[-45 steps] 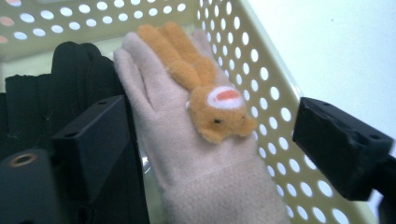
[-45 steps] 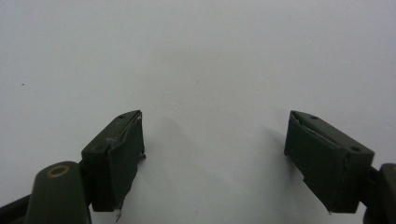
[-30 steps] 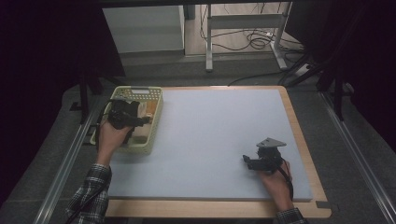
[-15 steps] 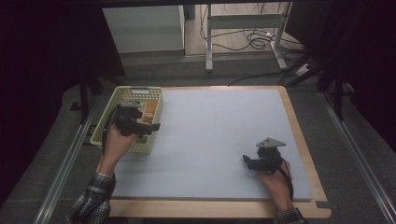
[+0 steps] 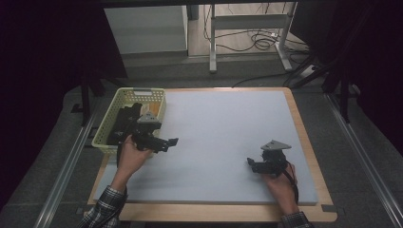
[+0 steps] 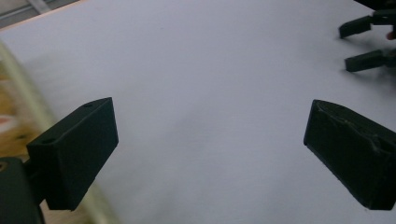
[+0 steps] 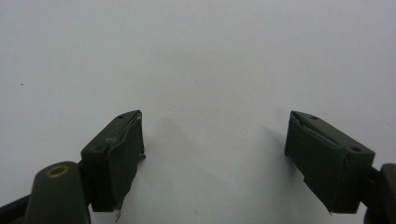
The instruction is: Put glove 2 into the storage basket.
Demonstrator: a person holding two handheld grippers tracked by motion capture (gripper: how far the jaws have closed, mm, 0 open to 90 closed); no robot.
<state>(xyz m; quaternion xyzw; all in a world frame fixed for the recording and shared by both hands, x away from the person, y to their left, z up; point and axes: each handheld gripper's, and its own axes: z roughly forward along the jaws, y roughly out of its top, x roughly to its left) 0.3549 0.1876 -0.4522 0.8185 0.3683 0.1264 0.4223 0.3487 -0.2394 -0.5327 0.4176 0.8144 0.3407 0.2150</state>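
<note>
My left gripper (image 5: 170, 143) hangs just right of a yellow-green mesh basket (image 5: 142, 94), low over the pale mat (image 5: 223, 123). In the left gripper view its jaws stand wide apart, left gripper (image 6: 210, 112) open with only mat between them. The basket's rim (image 6: 18, 88) blurs past at the left there. Dark items (image 5: 124, 118) lie inside the basket; I cannot tell what they are. My right gripper (image 5: 251, 165) rests on the mat near the front right, also open (image 7: 215, 121) and holding nothing. Its jaws point left, and they appear far off as the right gripper (image 6: 364, 42).
The mat covers a wooden tabletop whose bare edge (image 5: 304, 137) shows at the right. Metal rails (image 5: 66, 166) run along both sides of the table. Beyond the far edge stand a white cabinet (image 5: 147, 28) and a frame with cables (image 5: 256, 38).
My left gripper has come out from above the basket and moved right and nearer, over the mat. The right gripper has stayed still.
</note>
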